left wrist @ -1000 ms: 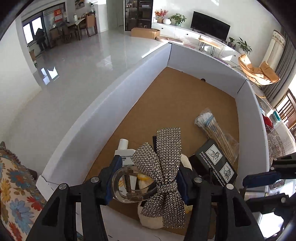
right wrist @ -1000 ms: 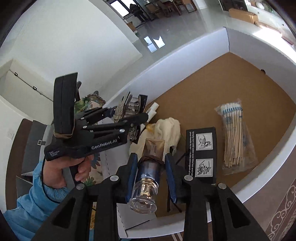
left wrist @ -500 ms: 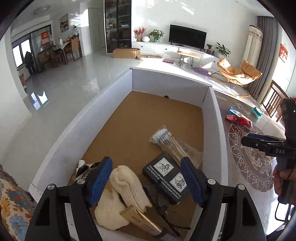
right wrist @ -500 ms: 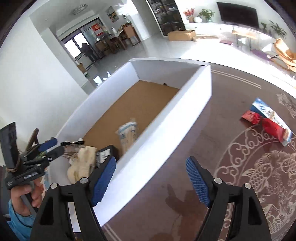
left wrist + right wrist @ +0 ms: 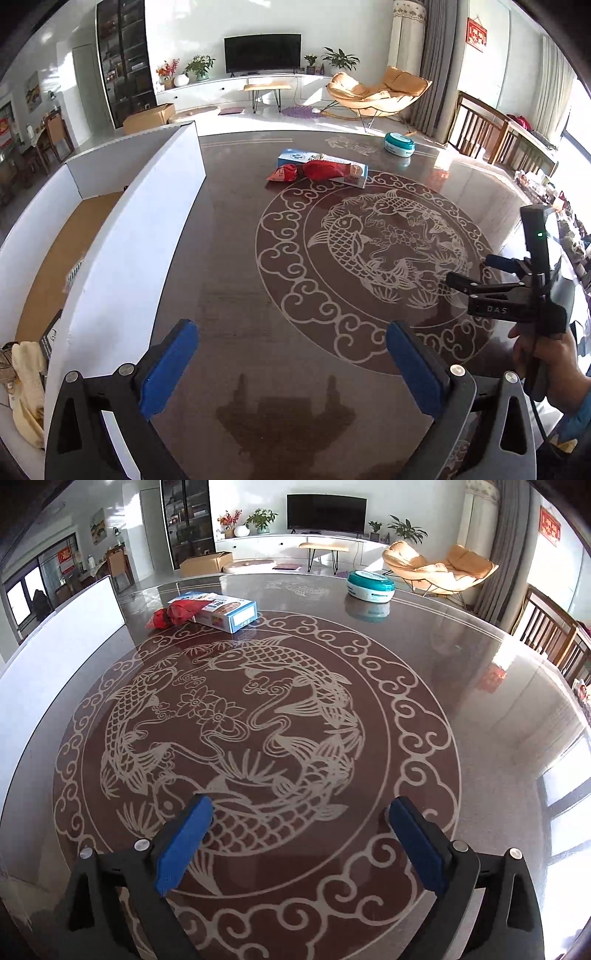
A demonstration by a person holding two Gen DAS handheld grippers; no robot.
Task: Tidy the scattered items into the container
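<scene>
Left wrist view: left gripper (image 5: 291,354) fingers opening, nothing between them.

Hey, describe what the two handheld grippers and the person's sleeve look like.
Both grippers, left gripper and right gripper, have black angular frames, silver screws and blue ribbed pads. Seen from the left wrist, the right one carries white "DAS" lettering, a green light and a black cable. The sleeve is light blue.

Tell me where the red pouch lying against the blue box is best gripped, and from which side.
Probably at its narrow tied neck, coming down from above with the fingers across it. The red pouch lies flat on the table, leaning against the blue box, so its box side is blocked; its free left end is open.
</scene>
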